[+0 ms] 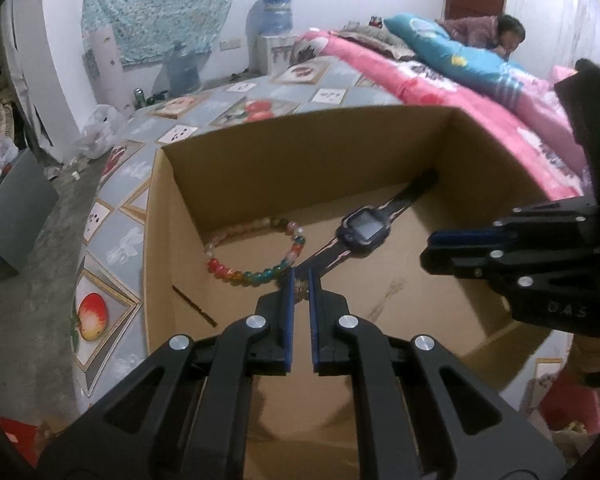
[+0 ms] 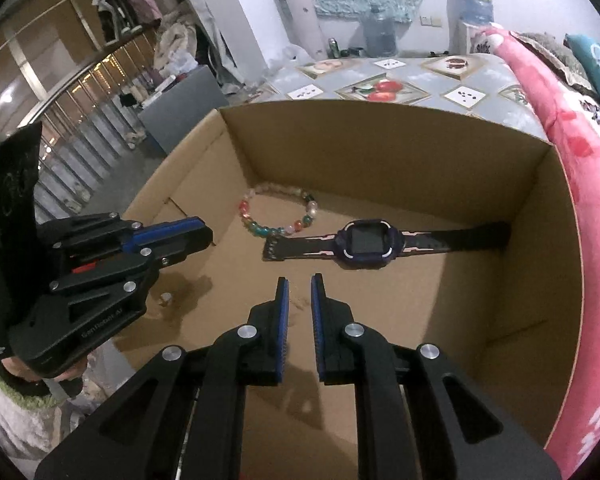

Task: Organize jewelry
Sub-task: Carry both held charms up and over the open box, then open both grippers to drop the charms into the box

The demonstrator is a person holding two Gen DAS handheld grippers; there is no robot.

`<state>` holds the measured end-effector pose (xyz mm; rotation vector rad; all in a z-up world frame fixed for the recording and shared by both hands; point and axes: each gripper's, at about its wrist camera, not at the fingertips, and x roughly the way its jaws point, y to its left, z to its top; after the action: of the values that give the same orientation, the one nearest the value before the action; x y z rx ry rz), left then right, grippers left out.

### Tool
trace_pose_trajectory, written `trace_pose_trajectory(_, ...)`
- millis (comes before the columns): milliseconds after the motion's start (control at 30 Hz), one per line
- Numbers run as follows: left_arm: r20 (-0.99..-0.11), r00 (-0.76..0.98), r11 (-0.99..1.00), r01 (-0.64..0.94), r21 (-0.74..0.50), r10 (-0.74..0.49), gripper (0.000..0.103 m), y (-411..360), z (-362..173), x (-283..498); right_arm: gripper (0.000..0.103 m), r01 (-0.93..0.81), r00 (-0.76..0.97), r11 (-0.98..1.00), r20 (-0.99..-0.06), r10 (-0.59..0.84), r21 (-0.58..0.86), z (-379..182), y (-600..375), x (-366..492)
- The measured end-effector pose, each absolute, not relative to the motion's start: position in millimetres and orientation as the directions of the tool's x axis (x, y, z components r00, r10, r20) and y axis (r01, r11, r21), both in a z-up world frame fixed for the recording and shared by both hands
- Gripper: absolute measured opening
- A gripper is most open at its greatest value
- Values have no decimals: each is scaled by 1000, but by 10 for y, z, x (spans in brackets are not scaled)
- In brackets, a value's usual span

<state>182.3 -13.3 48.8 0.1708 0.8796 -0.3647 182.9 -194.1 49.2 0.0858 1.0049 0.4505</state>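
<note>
Flat on the floor of an open cardboard box (image 1: 300, 152): a bead bracelet (image 1: 236, 276) in red, amber, green and pale pink, in the far left corner, just past the tips of the left tongs (image 1: 300, 276) and a little to their left. Beside it, a dark wristwatch (image 2: 366, 242) with a square face, stretched out with both straps flat, straight ahead of the right tongs (image 2: 300, 280) and just beyond their tips. Near strap end just beside the bracelet's beads; touching or not, cannot tell. Far strap end against the box's far right corner. Left tongs almost closed, only a thin slit between the blue pads, with a small brownish bit (image 1: 300, 290) showing in that slit; pinched there or lying on the cardboard beyond, cannot tell. Right tongs narrow too, slit a touch wider, nothing in it. Both pairs angled down into the box, side by side and apart. Below the left tongs, on the box floor, a tiny pale thing (image 2: 165, 299), too small to make out. Under the box, a cloth (image 2: 420, 76) printed with fruit pictures. To the right of the right tongs, a pink quilt (image 2: 588, 208). Far beyond, a person (image 1: 508, 34) lying on the bed.
</note>
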Motion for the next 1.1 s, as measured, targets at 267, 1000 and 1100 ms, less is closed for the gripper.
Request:
trace_pose_trajectory(267, -768, 605, 938, 347, 15, -211, 13, -55, 512, 1772, 21, -319, 493, 901, -760, 424, 296, 580, -2003, 1709)
trace_pose_trajectory(1000, -586, 735, 926, 371, -73, -341, 26, 234, 967, 619, 43, -410, 607, 853, -601, 520, 323, 967, -2235, 584)
trace_pose_trajectory(1100, -581, 736, 927, 363, -92, -346, 27, 271, 956, 541, 43, -412, 611, 852, -594, 522, 324, 958, -2240, 502)
